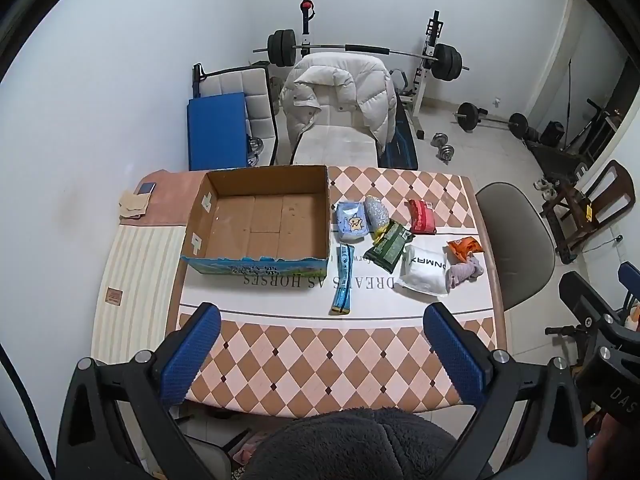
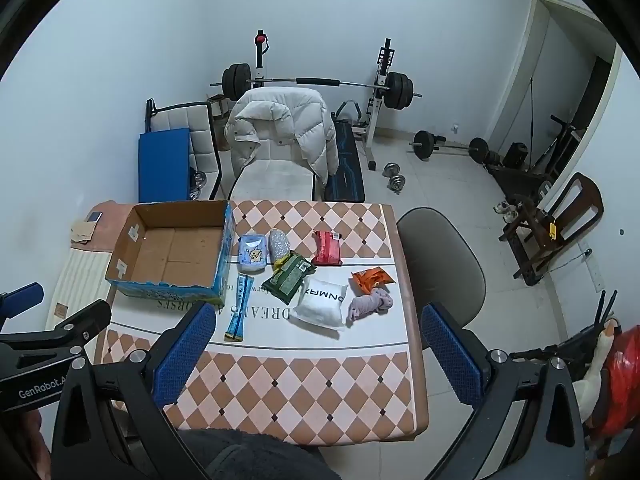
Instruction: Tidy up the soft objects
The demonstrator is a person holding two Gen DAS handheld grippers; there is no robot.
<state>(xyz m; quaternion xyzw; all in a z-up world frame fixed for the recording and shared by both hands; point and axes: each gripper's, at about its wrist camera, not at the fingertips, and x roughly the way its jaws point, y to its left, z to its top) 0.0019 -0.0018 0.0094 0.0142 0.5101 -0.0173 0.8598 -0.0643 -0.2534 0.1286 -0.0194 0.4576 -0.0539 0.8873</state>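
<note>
An open, empty cardboard box (image 1: 260,216) (image 2: 172,256) sits on the table's left. To its right lie soft items: a light blue tissue pack (image 1: 351,222) (image 2: 252,257), a silver pouch (image 1: 375,210), a green packet (image 1: 390,246) (image 2: 289,278), a red packet (image 1: 422,216) (image 2: 327,253), a white pillow pack (image 1: 424,276) (image 2: 321,307), an orange snack bag (image 1: 464,249) (image 2: 371,279), a lilac cloth (image 1: 464,273) (image 2: 370,303) and a long blue sachet (image 1: 343,280) (image 2: 239,306). My left gripper (image 1: 322,348) and right gripper (image 2: 316,354) hover open and empty above the table's near edge.
The checked table (image 1: 320,360) has a grey chair (image 1: 516,232) at its right side and a white chair with a puffy jacket (image 1: 340,96) behind. A phone on paper (image 1: 138,196) lies at the far left. Barbells and benches stand beyond.
</note>
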